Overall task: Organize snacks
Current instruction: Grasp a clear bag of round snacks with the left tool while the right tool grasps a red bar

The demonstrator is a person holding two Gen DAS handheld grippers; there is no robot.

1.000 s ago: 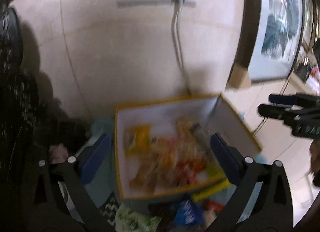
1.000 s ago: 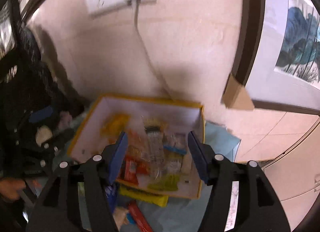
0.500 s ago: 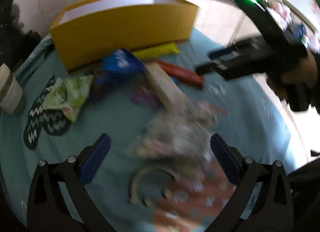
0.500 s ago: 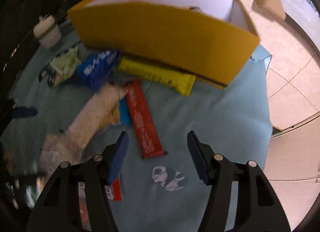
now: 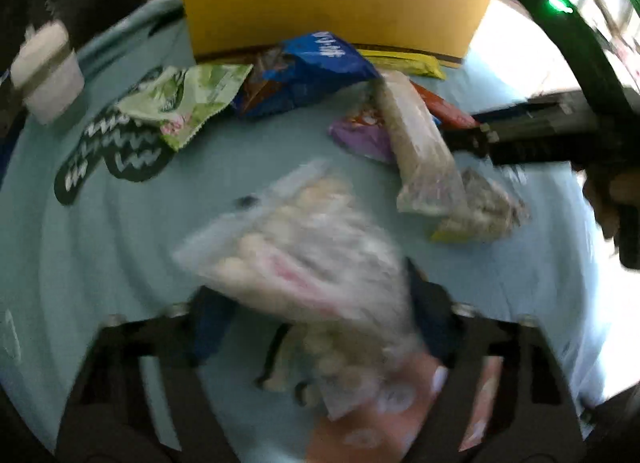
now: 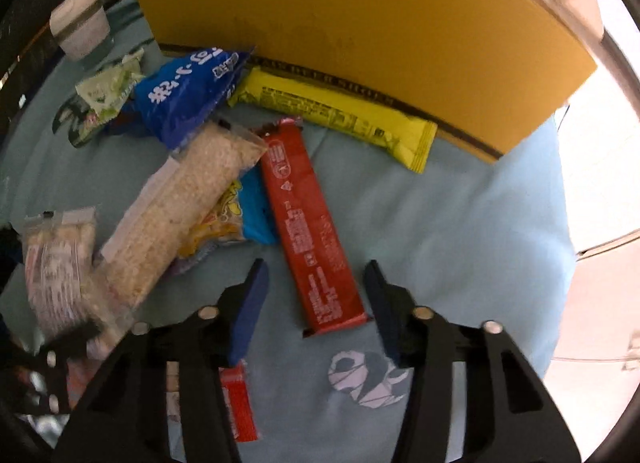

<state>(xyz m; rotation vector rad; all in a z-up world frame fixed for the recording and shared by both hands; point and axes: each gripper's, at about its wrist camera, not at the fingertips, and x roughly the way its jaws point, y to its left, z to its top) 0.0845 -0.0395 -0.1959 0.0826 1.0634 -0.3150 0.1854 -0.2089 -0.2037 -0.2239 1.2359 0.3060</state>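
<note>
here, red bar [image 6: 310, 235], glossy wrapper, flat

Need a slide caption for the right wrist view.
Right gripper open astride the red bar, jaws just closing, before the yellow box.

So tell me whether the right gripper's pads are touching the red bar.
Apart. The right wrist view shows the right gripper with its jaws, just closing, straddling the red bar's near end, blue cloth visible on both sides of it.
</note>
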